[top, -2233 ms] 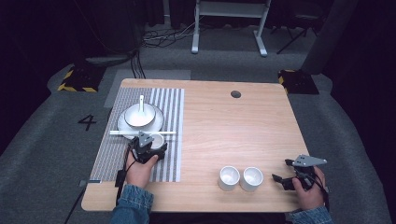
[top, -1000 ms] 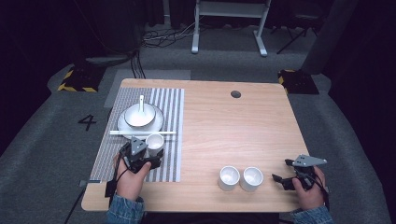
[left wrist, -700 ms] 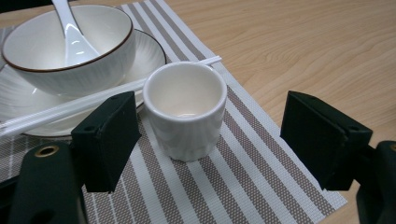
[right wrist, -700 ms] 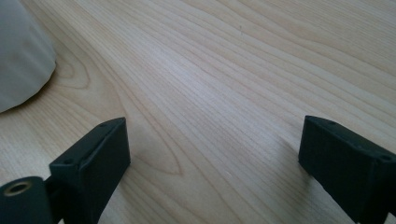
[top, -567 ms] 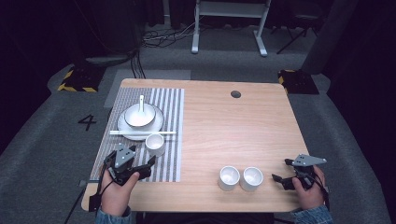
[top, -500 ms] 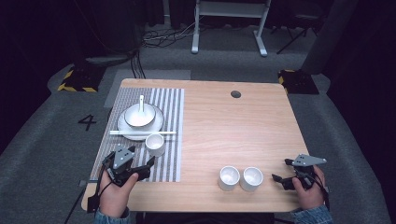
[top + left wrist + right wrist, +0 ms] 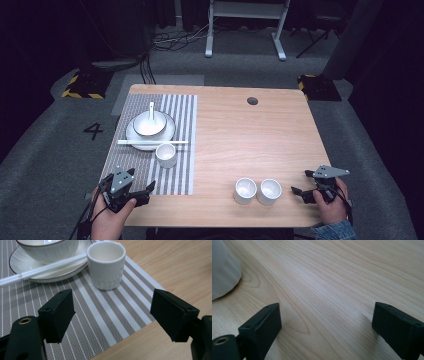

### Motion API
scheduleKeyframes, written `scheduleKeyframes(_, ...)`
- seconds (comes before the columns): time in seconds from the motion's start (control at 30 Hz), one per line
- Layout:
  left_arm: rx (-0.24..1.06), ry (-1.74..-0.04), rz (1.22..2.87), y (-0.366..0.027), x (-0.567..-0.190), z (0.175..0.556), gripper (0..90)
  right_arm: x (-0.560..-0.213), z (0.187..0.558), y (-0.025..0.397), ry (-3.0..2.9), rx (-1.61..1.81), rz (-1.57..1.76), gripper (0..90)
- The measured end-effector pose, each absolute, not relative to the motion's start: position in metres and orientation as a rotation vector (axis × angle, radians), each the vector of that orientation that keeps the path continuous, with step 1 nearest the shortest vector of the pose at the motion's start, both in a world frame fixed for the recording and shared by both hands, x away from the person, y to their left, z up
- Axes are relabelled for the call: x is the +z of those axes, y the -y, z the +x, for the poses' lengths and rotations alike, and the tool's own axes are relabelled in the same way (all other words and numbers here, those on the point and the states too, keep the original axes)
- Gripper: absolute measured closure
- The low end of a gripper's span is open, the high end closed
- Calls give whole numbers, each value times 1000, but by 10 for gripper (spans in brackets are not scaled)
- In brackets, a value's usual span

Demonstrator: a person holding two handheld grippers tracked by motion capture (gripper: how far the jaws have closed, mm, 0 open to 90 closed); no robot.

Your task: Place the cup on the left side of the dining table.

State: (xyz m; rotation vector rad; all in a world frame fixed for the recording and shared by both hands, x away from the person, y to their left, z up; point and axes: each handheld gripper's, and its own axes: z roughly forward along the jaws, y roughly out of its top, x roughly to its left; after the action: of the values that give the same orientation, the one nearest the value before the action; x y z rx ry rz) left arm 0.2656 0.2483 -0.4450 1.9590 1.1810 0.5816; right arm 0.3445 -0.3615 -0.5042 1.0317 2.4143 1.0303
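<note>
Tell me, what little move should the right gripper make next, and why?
Probably slide the right gripper toward the nearer of the two cups on the bare wood. Its fingers are open and empty, that cup sits just beside it, and one cup already stands on the mat by the plate. The left gripper is open too, resting at the mat's near edge.

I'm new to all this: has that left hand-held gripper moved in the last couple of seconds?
Yes. The left hand-held gripper has pulled back from the small cup toward the placemat's near edge.
</note>
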Motion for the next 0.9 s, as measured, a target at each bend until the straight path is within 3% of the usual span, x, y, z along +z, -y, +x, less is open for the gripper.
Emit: scheduleKeyframes(0.9, 529, -1211, 2066, -289, -501, 266, 191, -504, 344, 362, -2414, 1030, 1030, 90)
